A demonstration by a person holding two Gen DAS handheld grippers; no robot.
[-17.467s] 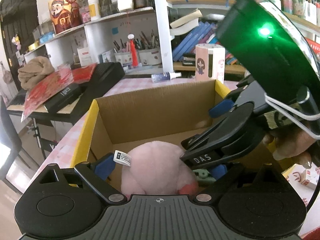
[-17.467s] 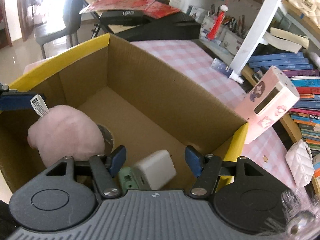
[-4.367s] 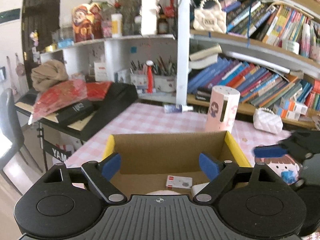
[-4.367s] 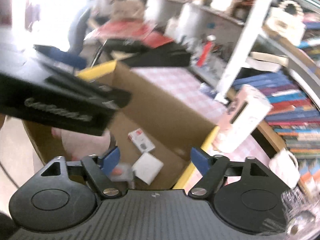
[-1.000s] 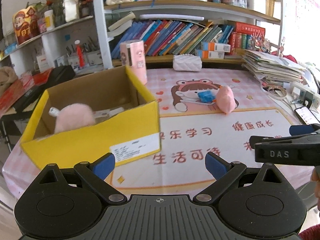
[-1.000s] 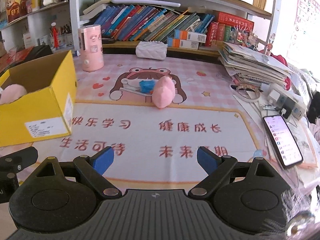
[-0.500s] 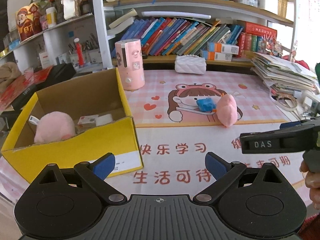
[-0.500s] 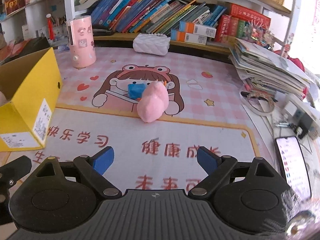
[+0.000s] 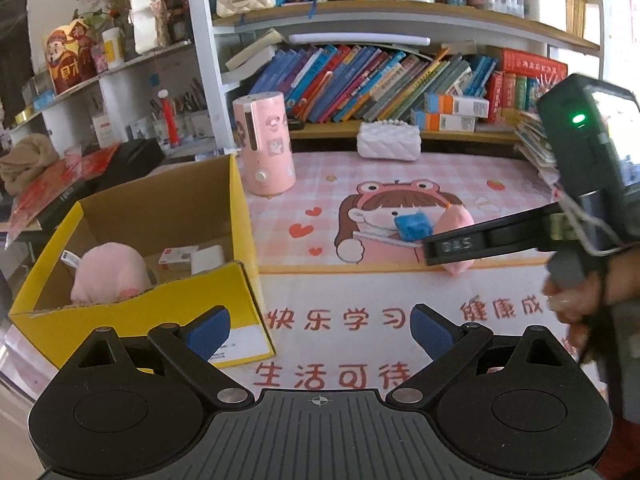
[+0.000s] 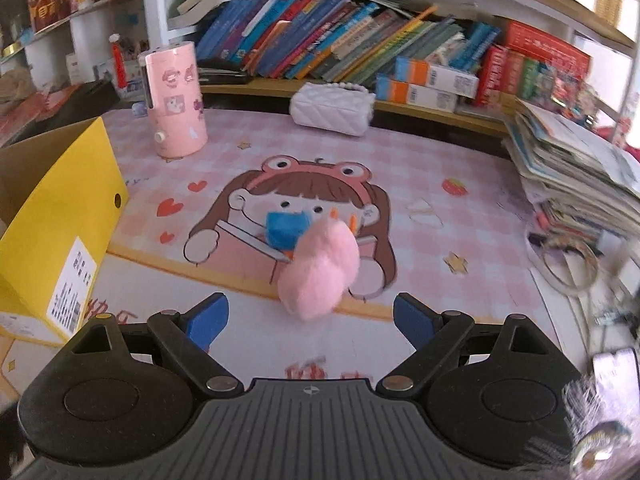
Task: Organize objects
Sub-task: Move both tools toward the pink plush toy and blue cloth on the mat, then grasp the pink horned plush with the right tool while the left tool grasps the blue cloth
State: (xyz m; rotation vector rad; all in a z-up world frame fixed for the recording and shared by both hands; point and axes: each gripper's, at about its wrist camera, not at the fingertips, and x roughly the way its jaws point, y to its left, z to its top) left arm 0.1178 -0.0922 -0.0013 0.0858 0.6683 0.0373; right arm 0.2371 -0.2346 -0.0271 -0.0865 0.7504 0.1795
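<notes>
Pink plush (image 10: 318, 270) likely light and soft, squashes under pressure, not fragile or slippery; best taken across its fat middle, pads on either flank. Blue block (image 10: 286, 228) looks like foam or sponge, light, slightly squashy; take it by opposite flat sides. Plush is a fuzzy pale-pink lump with small orange bits near the top; block is bright blue, rough-cut. Both sit mid-mat (image 10: 460, 216) on the cartoon girl print, block touching the plush's far left side. Yellow box (image 9: 168, 304) at the mat's left edge already holds another pink plush (image 9: 110, 270) and small white packs. Right gripper (image 10: 310, 320) released, wide, nothing between the jaws, plush just ahead. Left gripper (image 9: 320, 330) also released, empty, near the box.
</notes>
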